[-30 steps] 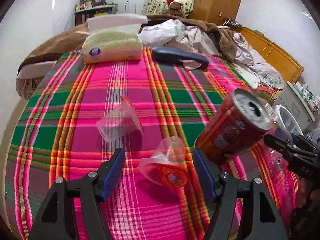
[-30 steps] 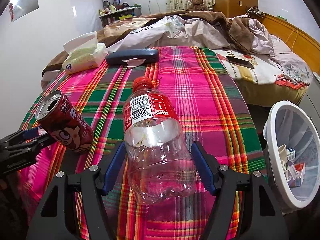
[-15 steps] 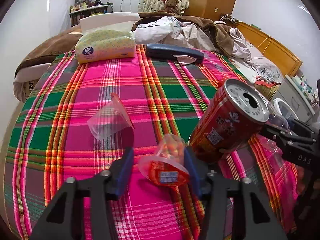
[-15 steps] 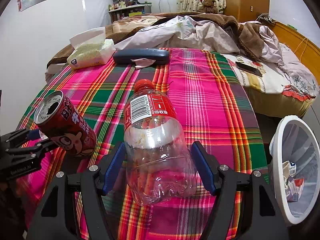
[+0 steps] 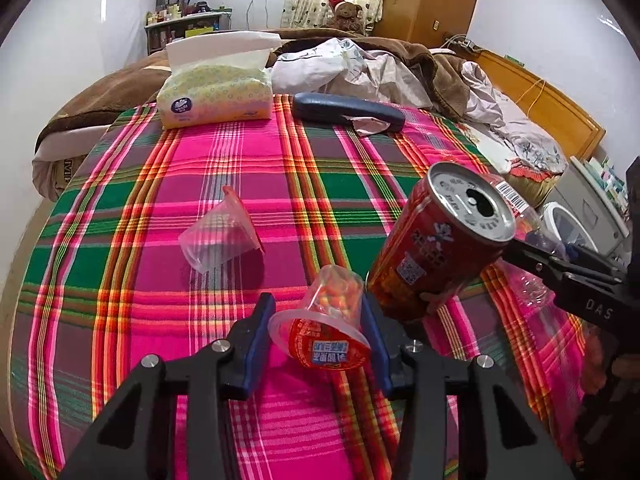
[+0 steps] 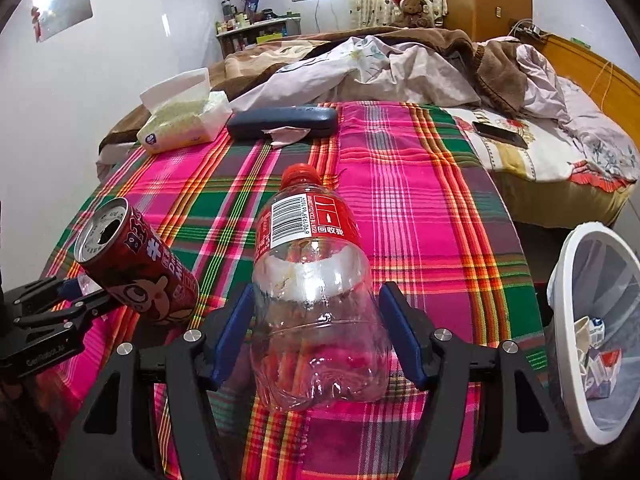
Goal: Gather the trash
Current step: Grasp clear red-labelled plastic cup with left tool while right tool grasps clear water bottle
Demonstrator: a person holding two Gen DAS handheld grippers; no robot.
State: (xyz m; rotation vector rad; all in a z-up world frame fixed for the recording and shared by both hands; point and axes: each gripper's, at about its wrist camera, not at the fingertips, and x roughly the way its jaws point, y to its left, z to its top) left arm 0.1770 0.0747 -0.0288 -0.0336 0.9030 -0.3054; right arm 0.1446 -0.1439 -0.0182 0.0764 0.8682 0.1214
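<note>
- Left tongs (image 5: 318,334) are clamped on a small jelly cup (image 5: 320,330), blue pads tight on both sides, its red foil lid facing back toward the handle.
- Right tongs (image 6: 316,336) have a clear plastic bottle (image 6: 316,300) between them, red cap pointing away. The pads look like they're on its sides, so I'd call that a grip.
- Using the red soda can (image 5: 440,244) as the landmark: it's tipped over with its open top up, just right of the jelly cup and just left of the bottle.
- An empty clear cup (image 5: 218,240) lies on its side well left of the can, on the plaid cloth (image 5: 280,168).
- Way behind the can: a tissue pack (image 5: 216,94) and a dark blue case (image 5: 348,112).
- White bin (image 6: 596,328) sits off the edge, far right of the can, scraps already in it.
</note>
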